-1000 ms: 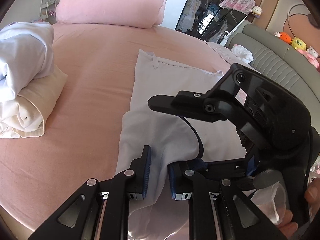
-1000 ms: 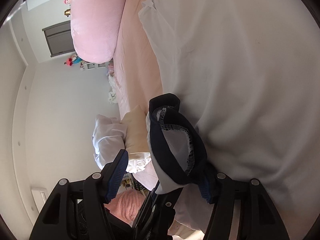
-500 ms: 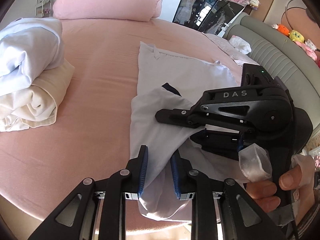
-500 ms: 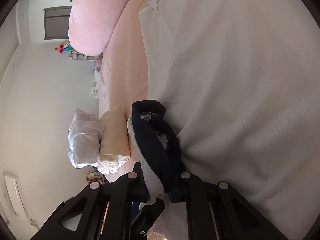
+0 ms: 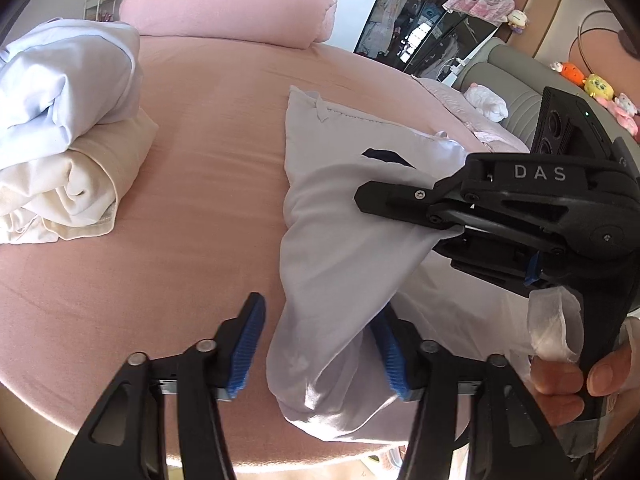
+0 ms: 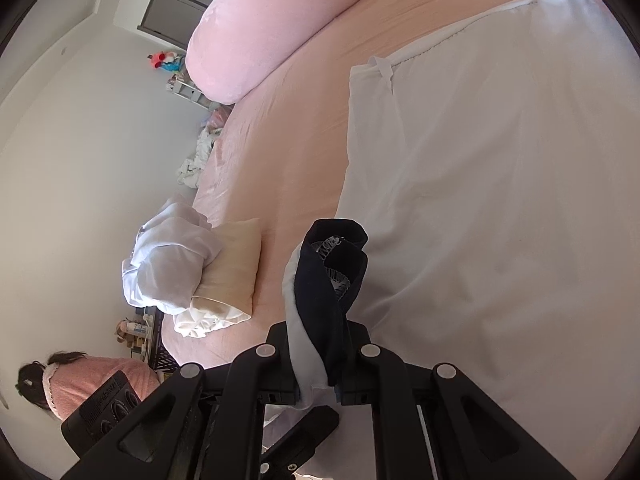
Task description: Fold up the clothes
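A white garment (image 5: pixel 352 152) with navy trim lies spread on the pink bed (image 5: pixel 200 200). In the left wrist view my right gripper (image 5: pixel 400 208) comes in from the right and holds a sleeve lifted over the garment's body. The right wrist view shows that gripper (image 6: pixel 320 380) shut on the sleeve's navy cuff (image 6: pixel 324 280), which stands up folded between the fingers. My left gripper (image 5: pixel 320 348) is open near the bed's front edge. A hanging fold of the white sleeve (image 5: pixel 320 320) droops between its blue pads (image 5: pixel 248 344).
A stack of folded clothes (image 5: pixel 60 140), white on cream, sits at the left of the bed. A big pink pillow (image 5: pixel 232 0) lies at the back. A grey padded headboard (image 5: pixel 516 100) with plush toys is on the right. A person in pink (image 6: pixel 80 384) is beyond the bed.
My right gripper closed on the navy cuff and carried it over the garment. My left gripper, nearly shut on the white fabric half a second ago, has opened wide.
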`<state>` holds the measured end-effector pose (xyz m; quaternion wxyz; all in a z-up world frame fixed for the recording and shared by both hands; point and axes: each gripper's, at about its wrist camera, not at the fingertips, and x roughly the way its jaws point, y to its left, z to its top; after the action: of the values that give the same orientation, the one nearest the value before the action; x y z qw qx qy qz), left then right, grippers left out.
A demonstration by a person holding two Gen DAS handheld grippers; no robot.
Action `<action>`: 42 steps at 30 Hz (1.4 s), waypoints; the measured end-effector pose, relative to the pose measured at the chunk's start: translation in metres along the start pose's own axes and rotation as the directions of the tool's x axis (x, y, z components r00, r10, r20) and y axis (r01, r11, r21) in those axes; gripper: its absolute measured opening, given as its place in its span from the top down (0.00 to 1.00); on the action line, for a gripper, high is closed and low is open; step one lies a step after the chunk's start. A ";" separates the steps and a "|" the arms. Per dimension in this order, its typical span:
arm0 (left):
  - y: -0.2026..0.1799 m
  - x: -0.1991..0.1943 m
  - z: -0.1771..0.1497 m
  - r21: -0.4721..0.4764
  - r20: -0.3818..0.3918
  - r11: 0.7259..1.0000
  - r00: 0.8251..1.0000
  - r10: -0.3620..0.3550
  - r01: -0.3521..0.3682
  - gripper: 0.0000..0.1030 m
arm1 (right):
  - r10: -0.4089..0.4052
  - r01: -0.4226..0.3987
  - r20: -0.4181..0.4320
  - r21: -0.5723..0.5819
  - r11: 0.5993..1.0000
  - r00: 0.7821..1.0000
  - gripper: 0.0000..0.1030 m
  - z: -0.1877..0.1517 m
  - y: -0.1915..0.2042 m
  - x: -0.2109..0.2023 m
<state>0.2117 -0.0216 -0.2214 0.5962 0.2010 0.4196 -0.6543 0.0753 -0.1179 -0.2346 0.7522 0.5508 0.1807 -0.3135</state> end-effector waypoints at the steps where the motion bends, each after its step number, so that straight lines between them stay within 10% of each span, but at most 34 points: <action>1: -0.002 0.003 -0.001 -0.001 -0.007 1.000 1.000 -0.003 0.003 0.79 | -0.009 0.009 0.000 0.004 1.000 1.000 0.91 0.000 -0.003 -0.002; 10: -0.002 -0.003 0.003 -0.059 0.003 0.998 1.000 -0.011 0.011 0.80 | -0.103 0.103 -0.014 -0.001 0.995 0.995 0.91 -0.001 -0.015 -0.010; 31: -0.037 -0.016 -0.019 0.200 0.069 0.965 0.985 0.158 -0.169 0.86 | -0.334 0.324 -0.050 -0.144 0.935 0.941 0.92 -0.015 -0.018 -0.015; 42: -0.025 -0.009 -0.029 0.124 -0.010 0.985 0.992 0.122 -0.120 0.86 | -0.387 0.361 -0.097 -0.214 0.908 0.917 0.92 -0.027 -0.017 -0.017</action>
<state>0.1834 0.0054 -0.2232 0.6175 0.2683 0.3706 -0.6398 0.0536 -0.0914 -0.2453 0.7132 0.4511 0.3633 -0.3947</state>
